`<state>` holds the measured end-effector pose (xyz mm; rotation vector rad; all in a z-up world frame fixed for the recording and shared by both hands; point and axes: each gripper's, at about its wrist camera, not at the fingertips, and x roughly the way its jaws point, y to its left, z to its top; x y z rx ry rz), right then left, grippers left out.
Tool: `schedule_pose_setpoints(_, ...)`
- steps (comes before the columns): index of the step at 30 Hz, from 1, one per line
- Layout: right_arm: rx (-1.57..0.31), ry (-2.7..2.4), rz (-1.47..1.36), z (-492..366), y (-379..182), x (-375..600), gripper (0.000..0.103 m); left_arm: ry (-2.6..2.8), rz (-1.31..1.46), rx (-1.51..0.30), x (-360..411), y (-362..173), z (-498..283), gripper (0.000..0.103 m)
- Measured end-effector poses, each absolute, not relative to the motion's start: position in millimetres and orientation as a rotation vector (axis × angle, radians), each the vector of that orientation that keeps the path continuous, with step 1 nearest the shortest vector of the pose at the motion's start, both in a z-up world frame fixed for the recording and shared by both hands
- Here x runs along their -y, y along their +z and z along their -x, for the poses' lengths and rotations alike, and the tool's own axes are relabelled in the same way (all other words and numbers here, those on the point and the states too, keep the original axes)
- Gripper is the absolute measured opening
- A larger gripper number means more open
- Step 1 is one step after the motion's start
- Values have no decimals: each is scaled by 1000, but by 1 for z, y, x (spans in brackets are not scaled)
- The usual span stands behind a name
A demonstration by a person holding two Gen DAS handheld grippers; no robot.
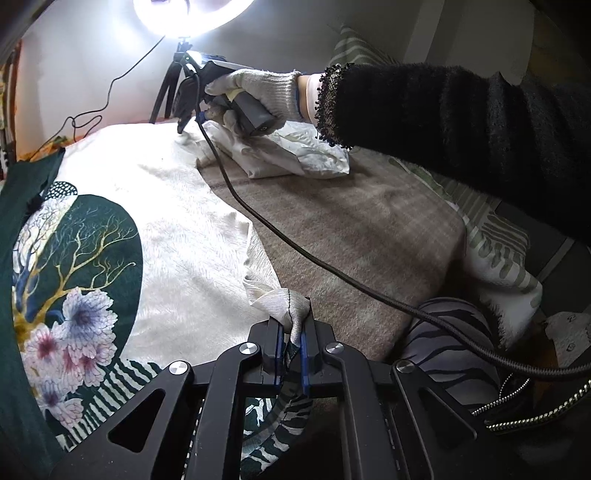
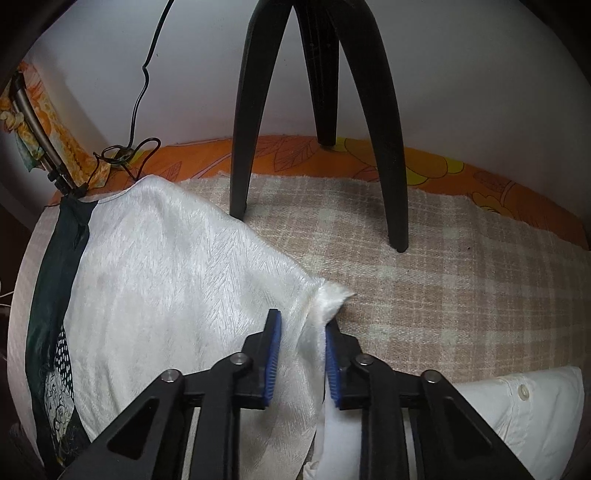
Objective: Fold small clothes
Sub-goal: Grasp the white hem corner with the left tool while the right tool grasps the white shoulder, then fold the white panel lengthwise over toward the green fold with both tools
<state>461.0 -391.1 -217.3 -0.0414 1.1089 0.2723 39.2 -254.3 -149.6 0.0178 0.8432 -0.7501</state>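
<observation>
A white garment [image 1: 177, 221] with a dark green tree-and-flower print lies spread on a beige plaid blanket [image 1: 351, 229]. My left gripper [image 1: 291, 332] is shut on a bunched corner of this garment at its near edge. In the left wrist view my right gripper [image 1: 183, 125], held by a gloved hand, points down at the garment's far corner. In the right wrist view the right gripper [image 2: 303, 332] is open, its blue pads on either side of the garment's white corner [image 2: 328, 299], which lies on the blanket [image 2: 461, 295].
A folded white shirt [image 1: 295, 151] lies on the blanket at the far side; it also shows in the right wrist view [image 2: 517, 402]. A black tripod [image 2: 317, 122] with a ring light [image 1: 192, 14] stands at the back. A black cable [image 1: 295, 243] crosses the blanket. Striped cloth [image 1: 450, 332] lies at the right.
</observation>
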Motion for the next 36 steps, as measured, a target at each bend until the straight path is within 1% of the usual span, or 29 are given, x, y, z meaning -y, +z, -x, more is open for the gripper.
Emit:
schedule_pose_setpoints(1,-1105,268,30,-463,-216,390,8,-750,-14,-841,253,-149,-39,5)
schedule_pose_setpoints(4,-1079,260,-14,-464,-207,389,1,-749,1,-831,248,-148,-39,5)
schedule_pose_setpoints(15,-988,232,67,-449,-152,356,0,-743,44,-773,219,-136,-33,4)
schedule_pose_setpoints(24,-959,218,208,-436,-119,284,0,-708,103,-744,180,-133,-27,4)
schedule_pose_setpoints(30,-958,219,336,-430,-121,212,0,-671,157,-745,148,-142,-23,4)
schedule_pose_setpoints(36,-956,267,464,-419,-137,137,0,-626,200,-759,124,-154,-18,4)
